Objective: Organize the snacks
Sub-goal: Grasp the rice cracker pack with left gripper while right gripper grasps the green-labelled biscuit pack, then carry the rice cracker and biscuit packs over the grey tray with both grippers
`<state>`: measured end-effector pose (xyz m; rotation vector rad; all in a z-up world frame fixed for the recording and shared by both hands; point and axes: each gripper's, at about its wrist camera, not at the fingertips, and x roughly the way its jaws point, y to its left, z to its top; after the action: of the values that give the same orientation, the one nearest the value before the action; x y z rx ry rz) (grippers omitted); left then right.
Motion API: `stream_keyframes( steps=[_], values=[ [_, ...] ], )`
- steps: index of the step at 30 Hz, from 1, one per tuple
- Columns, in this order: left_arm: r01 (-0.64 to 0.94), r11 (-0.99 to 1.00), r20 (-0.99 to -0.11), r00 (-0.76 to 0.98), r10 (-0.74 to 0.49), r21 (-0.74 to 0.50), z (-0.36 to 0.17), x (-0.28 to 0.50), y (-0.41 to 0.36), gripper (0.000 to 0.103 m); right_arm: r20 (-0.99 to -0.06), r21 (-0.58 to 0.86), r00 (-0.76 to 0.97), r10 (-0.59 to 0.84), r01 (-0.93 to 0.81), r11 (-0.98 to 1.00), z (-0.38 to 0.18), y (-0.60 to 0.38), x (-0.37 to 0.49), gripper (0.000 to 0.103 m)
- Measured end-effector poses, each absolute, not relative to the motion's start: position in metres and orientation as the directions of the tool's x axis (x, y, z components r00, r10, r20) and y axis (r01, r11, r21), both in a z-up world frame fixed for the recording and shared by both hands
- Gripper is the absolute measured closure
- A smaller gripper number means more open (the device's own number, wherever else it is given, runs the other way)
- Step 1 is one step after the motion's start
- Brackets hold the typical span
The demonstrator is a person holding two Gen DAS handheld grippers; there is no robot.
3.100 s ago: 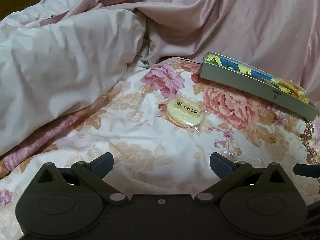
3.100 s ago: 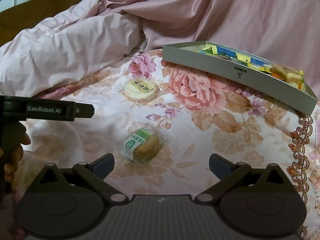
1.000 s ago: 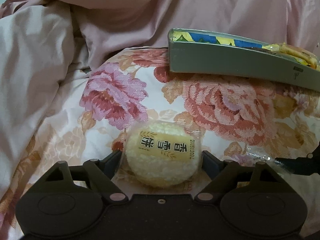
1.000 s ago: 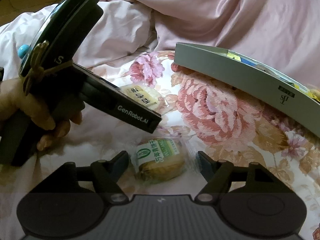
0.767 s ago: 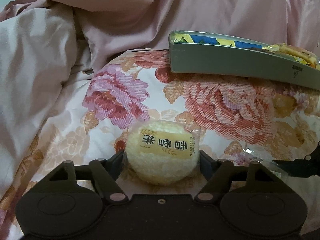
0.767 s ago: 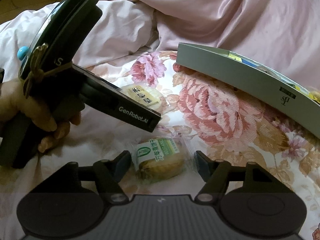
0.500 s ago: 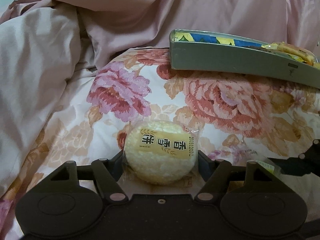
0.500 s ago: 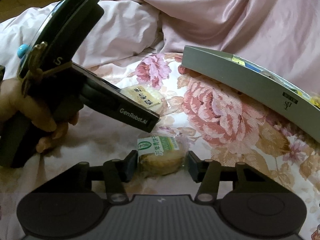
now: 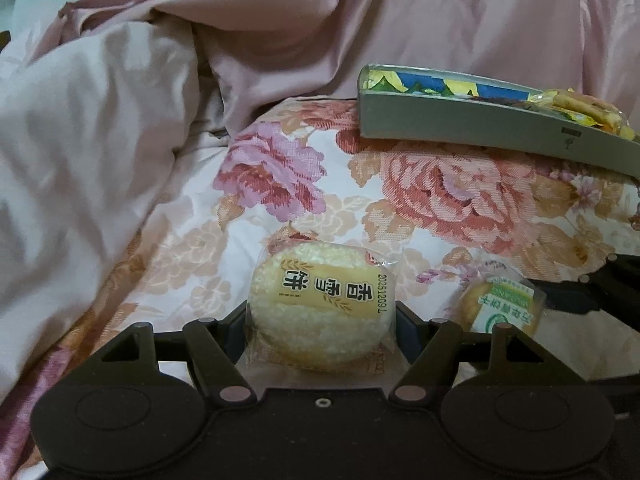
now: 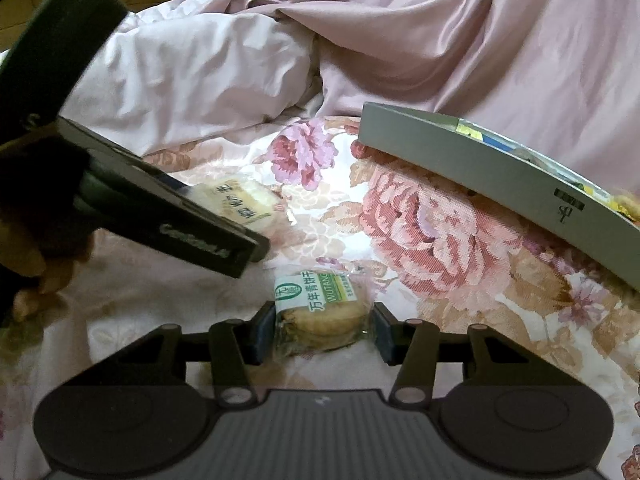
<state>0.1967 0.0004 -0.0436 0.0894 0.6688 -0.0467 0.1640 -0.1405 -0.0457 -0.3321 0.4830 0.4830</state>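
My left gripper (image 9: 320,320) is shut on a round pale rice cracker in a clear wrapper with a yellow label (image 9: 320,300), held just above the floral bedspread. My right gripper (image 10: 320,330) is shut on a small biscuit in a green-and-white wrapper (image 10: 320,312); this biscuit also shows in the left wrist view (image 9: 500,308). The left gripper's body (image 10: 160,220) and its cracker (image 10: 244,200) show in the right wrist view. A grey shallow box (image 9: 480,128) with several wrapped snacks lies at the back right; it also shows in the right wrist view (image 10: 480,176).
The floral bedspread (image 9: 460,208) lies under everything. A crumpled pink duvet (image 9: 100,140) rises at the left and back, close behind the grey box. A hand (image 10: 36,268) holds the left gripper at the far left.
Both grippers have closed further on their snacks and lifted back slightly. The right gripper's jaws now press the green-wrapped biscuit.
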Motion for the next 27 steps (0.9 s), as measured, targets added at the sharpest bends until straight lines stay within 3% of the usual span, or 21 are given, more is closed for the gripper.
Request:
stream_keyframes(
  steps=[9,27],
  values=[
    [0.059,0.995,-0.57,0.822,-0.003,0.08,-0.009,0.189,-0.01,0.03,-0.457,-0.194,0.815,0.357,-0.483,0.854,-0.033,-0.146,0.158,0.049],
    [0.006,0.998,-0.443,0.896,0.022,0.062,0.065,0.22,-0.062,0.03,-0.231,-0.066,0.925,0.303,-0.326,0.943,0.039,-0.206,0.159,0.048]
  ],
)
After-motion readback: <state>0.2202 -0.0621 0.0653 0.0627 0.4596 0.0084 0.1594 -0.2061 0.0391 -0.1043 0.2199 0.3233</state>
